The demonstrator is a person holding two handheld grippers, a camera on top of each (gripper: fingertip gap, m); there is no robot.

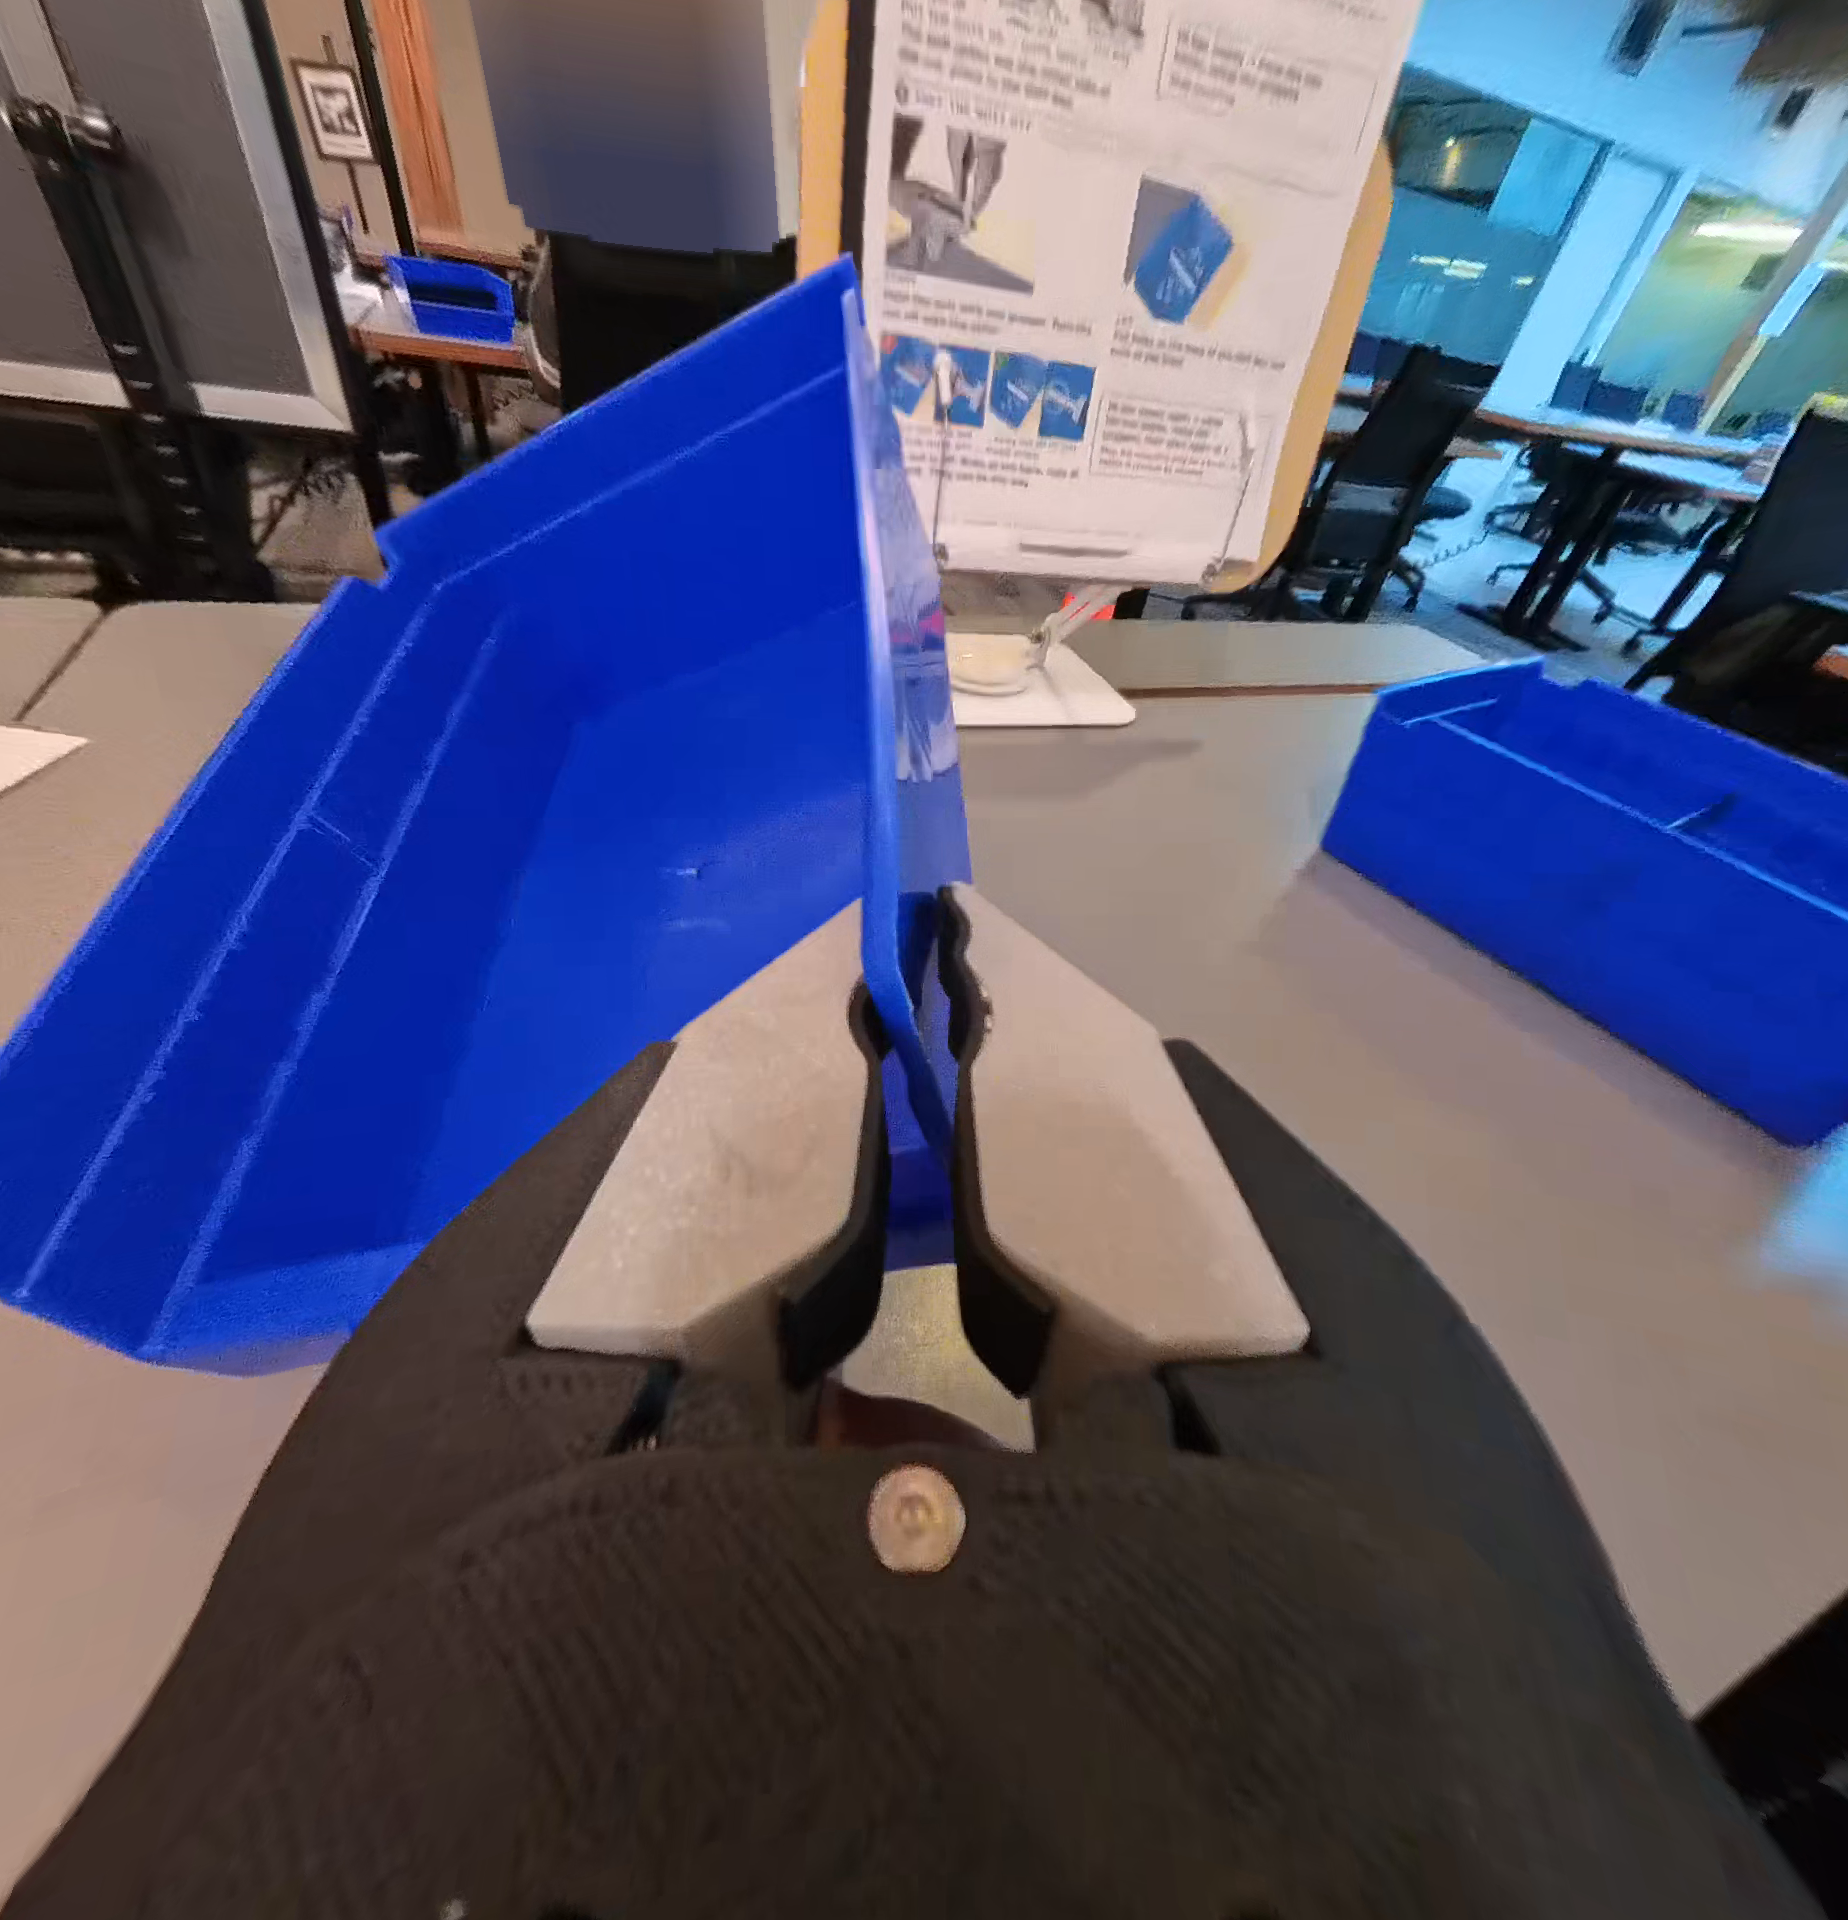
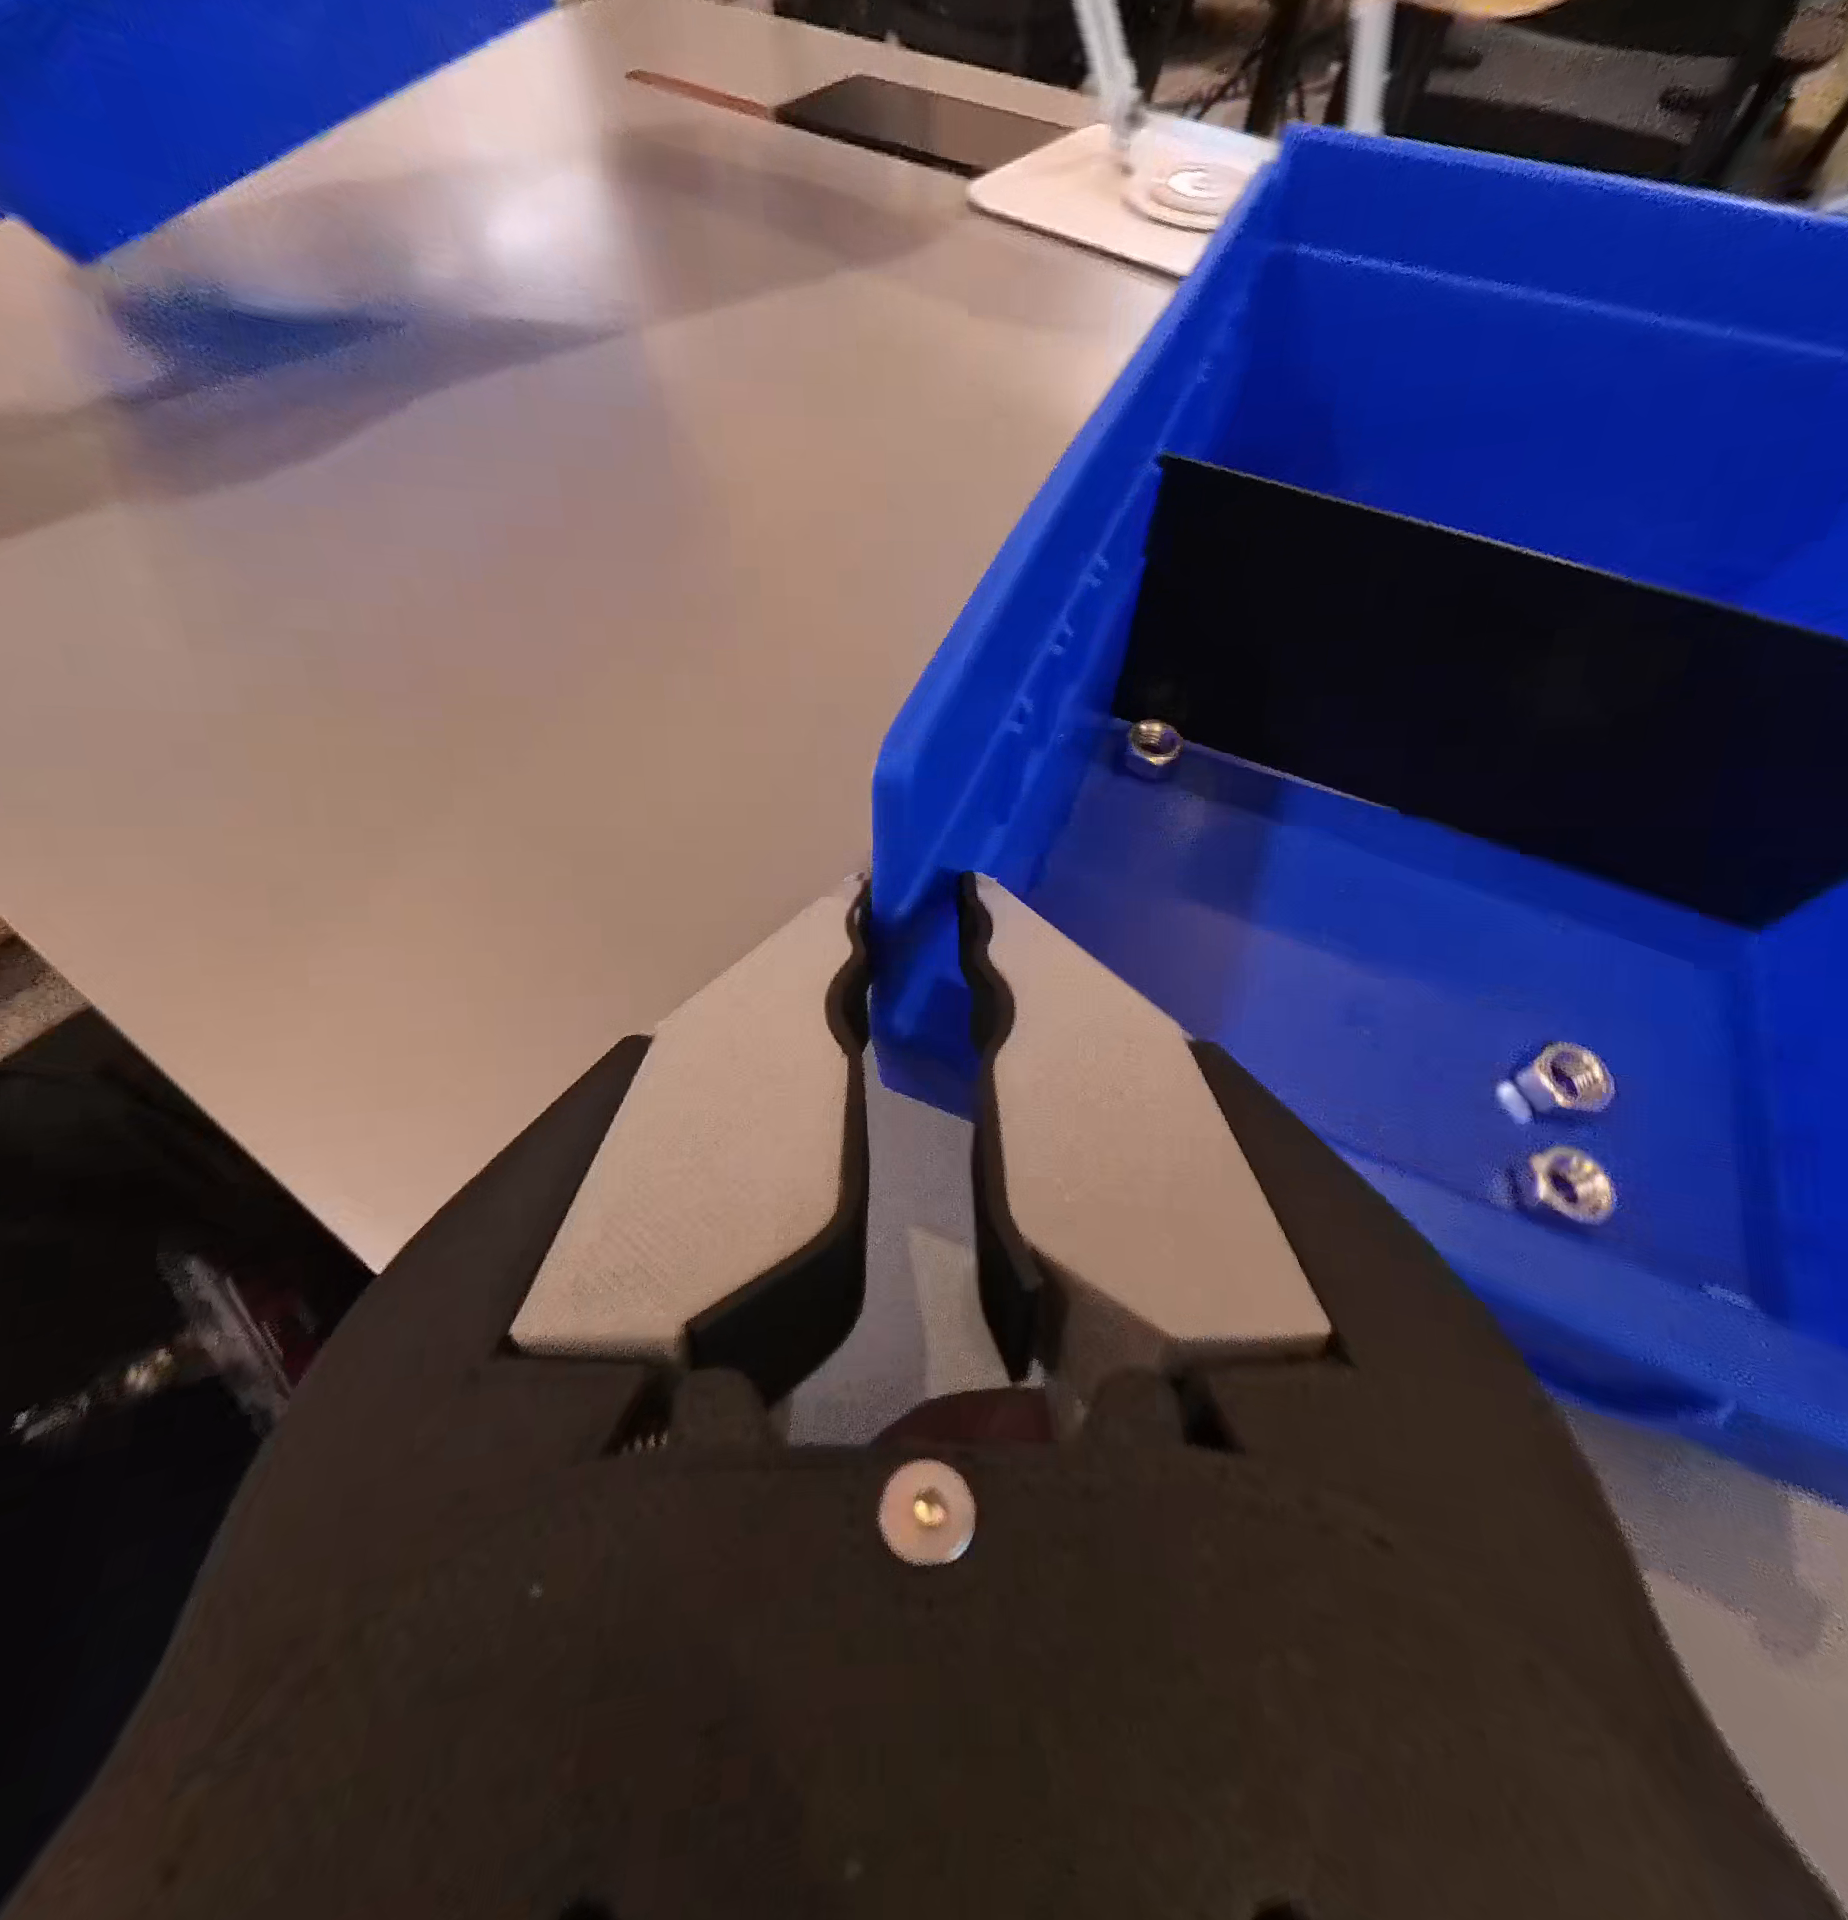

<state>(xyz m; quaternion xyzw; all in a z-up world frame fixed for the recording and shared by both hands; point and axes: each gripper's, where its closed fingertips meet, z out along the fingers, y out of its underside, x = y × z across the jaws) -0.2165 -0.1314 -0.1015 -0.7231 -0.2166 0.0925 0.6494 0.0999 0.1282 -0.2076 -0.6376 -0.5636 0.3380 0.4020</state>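
Both fingers of the left gripper (image 1: pixel 915 966) are clamped on the side wall of a blue bin (image 1: pixel 546 831), one finger inside the wall and one outside. That bin is tilted, its near end low by the desk (image 1: pixel 1367 1091) and its far end raised, with the open interior turned toward the left edge of the desk. Its inside looks bare where it shows.

On the right gripper (image 2: pixel 915 935), the fingers are closed on the near corner of a second bin (image 2: pixel 1003 727), gripping the rim where the left side wall meets the low front lip. This second bin sits nearer the right edge of the desk. A black divider (image 2: pixel 1471 665) stands upright across it. In the near compartment one nut (image 2: pixel 1154 746) lies in the corner against the divider and the left wall. Two more nuts (image 2: pixel 1564 1132) lie close together farther right on the floor, near the front lip.

From the left wrist view the second bin (image 1: pixel 1626 883) shows to the right, well apart from the tilted one. At the far edge of the desk a white stand (image 1: pixel 1045 696) holds up a printed sheet (image 1: pixel 1117 260) with pictures. Chairs (image 1: pixel 1398 488) and other desks show beyond, out of focus. A smaller blue bin (image 1: pixel 452 296) sits on a far table to the left.
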